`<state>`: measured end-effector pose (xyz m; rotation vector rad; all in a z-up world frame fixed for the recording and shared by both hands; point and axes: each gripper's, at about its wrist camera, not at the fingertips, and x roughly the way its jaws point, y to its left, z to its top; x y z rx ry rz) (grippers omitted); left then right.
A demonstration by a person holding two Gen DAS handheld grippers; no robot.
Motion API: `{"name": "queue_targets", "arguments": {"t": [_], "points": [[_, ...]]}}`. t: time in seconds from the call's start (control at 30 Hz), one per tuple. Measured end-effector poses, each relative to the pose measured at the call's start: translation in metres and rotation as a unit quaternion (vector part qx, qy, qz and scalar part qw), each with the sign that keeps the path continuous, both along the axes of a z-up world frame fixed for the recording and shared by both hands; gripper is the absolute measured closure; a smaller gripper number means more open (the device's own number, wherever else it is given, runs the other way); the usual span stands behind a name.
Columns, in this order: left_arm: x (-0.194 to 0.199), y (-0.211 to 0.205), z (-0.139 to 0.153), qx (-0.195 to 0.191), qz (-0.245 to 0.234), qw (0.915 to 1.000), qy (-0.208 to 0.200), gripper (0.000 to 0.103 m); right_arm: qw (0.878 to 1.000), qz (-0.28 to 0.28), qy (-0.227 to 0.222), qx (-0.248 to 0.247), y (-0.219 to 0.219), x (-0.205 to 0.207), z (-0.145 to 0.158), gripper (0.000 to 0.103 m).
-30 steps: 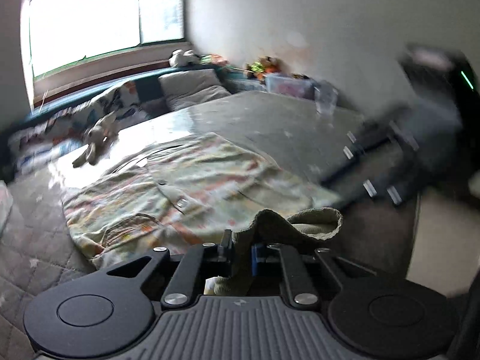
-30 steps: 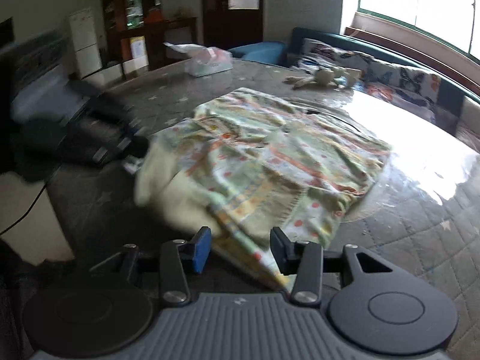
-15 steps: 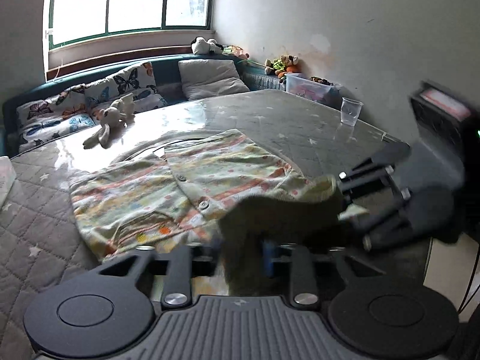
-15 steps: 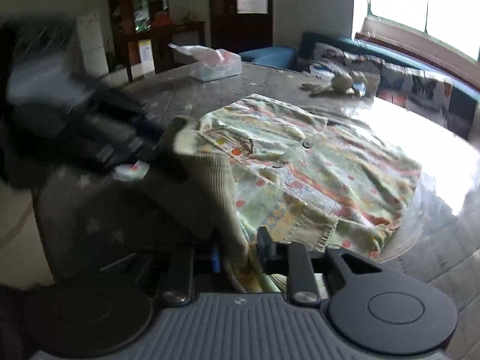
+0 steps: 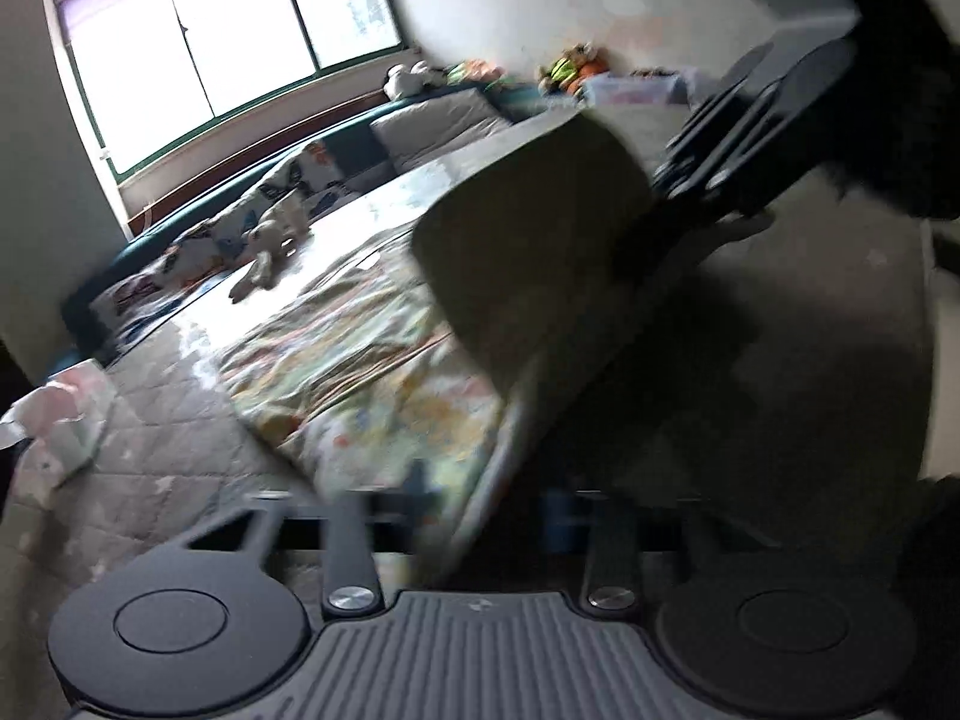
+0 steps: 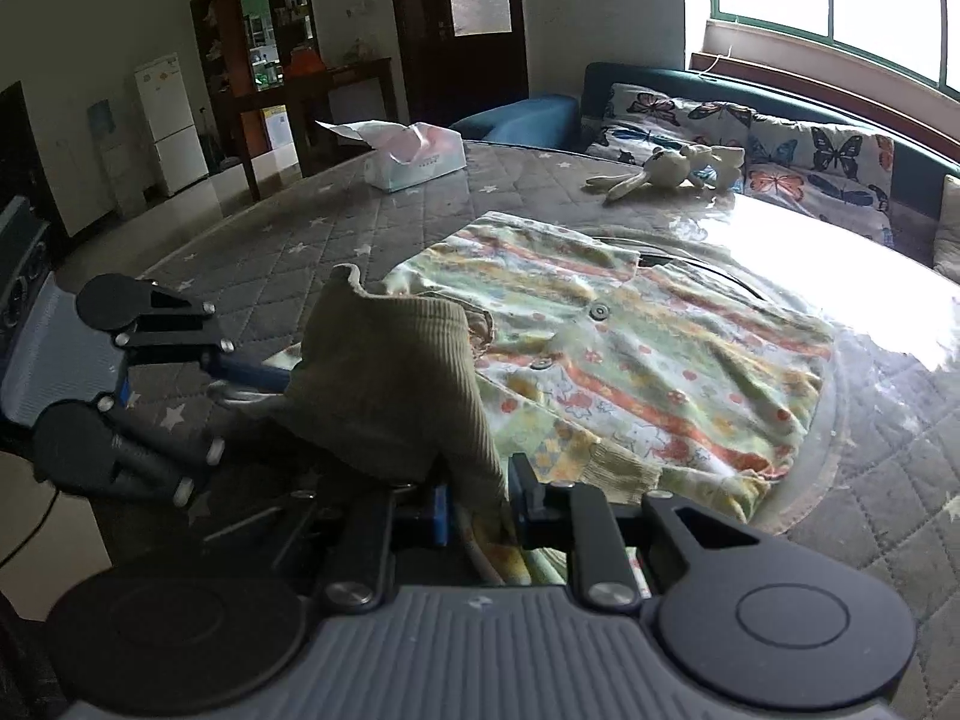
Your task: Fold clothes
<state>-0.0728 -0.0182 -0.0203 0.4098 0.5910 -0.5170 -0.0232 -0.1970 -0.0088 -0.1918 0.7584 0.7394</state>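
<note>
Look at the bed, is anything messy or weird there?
Only the patterned cardigan: both grippers pinch its near edge and lift it, so the plain ribbed inside shows and hangs bunched. The toy bunny lies flopped on the bed's far side. Nothing looks spilled or broken.

Both wrist views closely face one cardigan (image 6: 630, 360).

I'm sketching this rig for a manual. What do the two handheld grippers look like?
Both match: the right gripper and left gripper have black linkage arms with silver screws, round black discs either side, a ribbed grey body and blue finger pads. No sleeves or markings are legible.
</note>
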Motion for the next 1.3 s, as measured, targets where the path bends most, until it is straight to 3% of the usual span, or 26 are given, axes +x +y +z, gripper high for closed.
{"name": "queue_targets", "arguments": {"t": [0.03,0.13,0.3,0.53,0.67,0.93,1.03,1.3], "points": [[0.001,0.002,-0.001,0.002,0.003,1.0,-0.001,0.09,1.0,0.0,-0.003,-0.001,0.0,-0.003,0.0,0.086],[0.0,0.006,0.002,0.002,0.009,0.9999,-0.007,0.094,1.0,0.0,-0.018,-0.006,0.0,-0.013,0.0,0.092],[-0.018,0.013,0.018,-0.022,0.001,0.9998,-0.005,0.095,0.999,0.015,-0.039,0.001,-0.006,-0.034,0.013,0.093],[-0.07,0.024,0.054,-0.061,-0.01,0.9979,0.021,0.095,0.997,0.07,-0.026,0.011,-0.019,-0.081,0.046,0.093],[-0.07,0.029,0.062,-0.079,0.004,0.9966,0.025,0.095,0.995,0.089,-0.033,0.001,-0.014,-0.085,0.059,0.093],[-0.01,0.038,0.076,-0.114,0.042,0.9918,0.039,0.095,0.996,0.073,-0.043,-0.008,-0.001,-0.026,0.071,0.093],[0.023,0.037,0.077,-0.105,0.053,0.9923,0.04,0.095,0.997,0.07,-0.042,-0.019,0.006,0.006,0.073,0.093],[0.117,0.043,0.052,-0.102,0.099,0.9849,0.099,0.095,0.997,0.051,-0.031,-0.053,0.034,0.091,0.054,0.093]]}}
